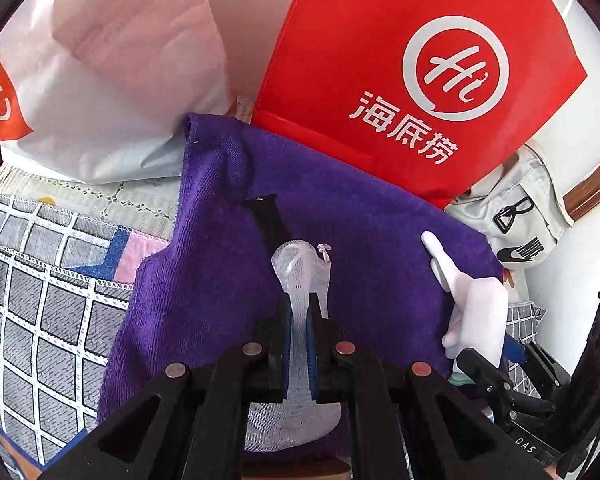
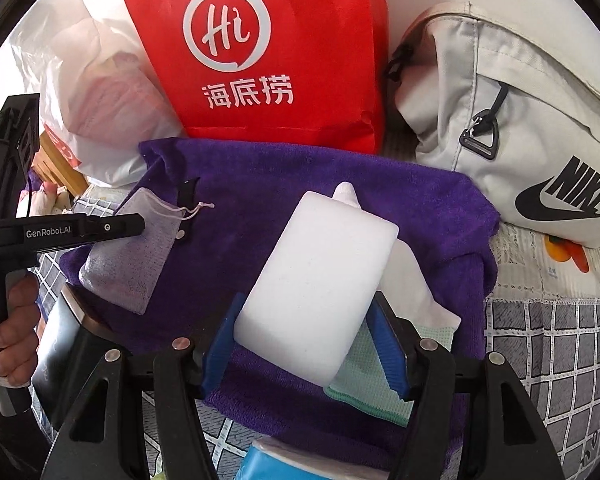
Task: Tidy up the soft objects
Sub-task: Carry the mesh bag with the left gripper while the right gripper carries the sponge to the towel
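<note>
Where the items lie, the surface is a bed or table covered in a grey quilt (image 2: 548, 344) with a white grid pattern; a pale lace-patterned cloth (image 1: 99, 196) shows beneath it at the far side. A white wall (image 1: 580, 128) stands behind, with a strip of brown wooden trim (image 1: 592, 192) at the right of the left wrist view.

Purple towel (image 2: 300, 184): spread flat over the quilt, serving as the work area.

Mesh pouch (image 2: 123, 256): white, drawstring type, on the towel's left part. The left gripper (image 1: 300, 312) is clamped tight on it. A black strap (image 1: 269, 220) lies on the towel just beyond it.

White foam block (image 2: 320, 280): between the blue pads (image 2: 221, 340) of the right gripper (image 2: 308, 344), above the towel centre. Both pads touch the block's sides. A white bottle (image 2: 346, 192) sits behind the block. A mint cloth (image 2: 364, 384) lies under the block's near end.

Red bag (image 2: 279, 48): upright behind the towel; white circle logo reading "Hi", three Chinese characters below.

White plastic bag (image 1: 99, 80): left of the red bag, with a red printed patch.

Grey bag (image 2: 520, 120): right of the red bag; black "NIKE" and swoosh.

Left gripper body: marked "GenRobot.AI". A hand (image 2: 7, 320) holds its handle.
</note>
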Available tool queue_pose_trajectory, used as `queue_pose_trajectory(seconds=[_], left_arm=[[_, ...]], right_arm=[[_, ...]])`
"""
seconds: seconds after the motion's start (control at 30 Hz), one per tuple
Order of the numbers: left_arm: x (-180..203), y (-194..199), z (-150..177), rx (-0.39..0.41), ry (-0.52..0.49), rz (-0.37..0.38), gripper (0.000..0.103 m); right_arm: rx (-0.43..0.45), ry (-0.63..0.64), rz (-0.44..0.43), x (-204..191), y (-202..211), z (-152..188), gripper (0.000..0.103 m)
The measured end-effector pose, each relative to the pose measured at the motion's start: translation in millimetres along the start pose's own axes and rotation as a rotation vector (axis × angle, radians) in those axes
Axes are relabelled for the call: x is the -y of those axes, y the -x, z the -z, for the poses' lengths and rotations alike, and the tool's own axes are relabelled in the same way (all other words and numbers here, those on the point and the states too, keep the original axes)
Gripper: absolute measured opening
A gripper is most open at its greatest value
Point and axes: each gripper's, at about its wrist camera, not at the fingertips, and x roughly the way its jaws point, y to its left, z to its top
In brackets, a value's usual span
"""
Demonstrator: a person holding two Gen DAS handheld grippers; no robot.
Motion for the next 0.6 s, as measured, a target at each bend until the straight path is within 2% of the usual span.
queue_pose_trajectory(seconds=[0.07, 0.13, 0.2, 0.23, 0.3, 0.37, 0.5, 0.6], left_arm=[[-1.5, 1.1, 0.2, 0.0, 0.003, 0.001, 0.007], [-0.7, 0.3, 0.1, -0.003, 0.001, -0.002, 0.013], [-0.4, 1.1, 0.2, -0.007, 0.0, -0.012, 0.031], [0.2, 2.1, 0.2, -0.003, -0.001, -0.01, 0.034], [0.7, 7.1, 0.3, 0.014, -0.003, -0.008, 0.043], [1.8, 14.3, 0.3, 0.037, -0.013, -0.022, 0.048], [2.7, 25.5, 4.3, 0.056, -0.022, -0.044, 0.049], [4.2, 35.1, 10.2, 0.046, -0.032, -0.039, 0.049]], right_arm=[[0.001, 0.0, -0.004, 0.1, -0.6, 0.0, 0.064], [0.003, 0.005, -0.002, 1.1, 0.8, 0.7, 0.067], [0.005, 0.015, 0.013, -0.6, 0.7, 0.0, 0.075], [0.008, 0.017, 0.024, -1.1, 1.1, -0.2, 0.082], [0.018, 0.017, 0.036, -1.3, 3.0, -1.0, 0.084], [0.023, 0.011, 0.035, -1.3, 4.8, -1.6, 0.084], [0.04, 0.009, 0.024, -1.2, 15.9, -1.2, 0.084], [0.069, -0.009, 0.015, 1.2, 29.4, -0.3, 0.09]])
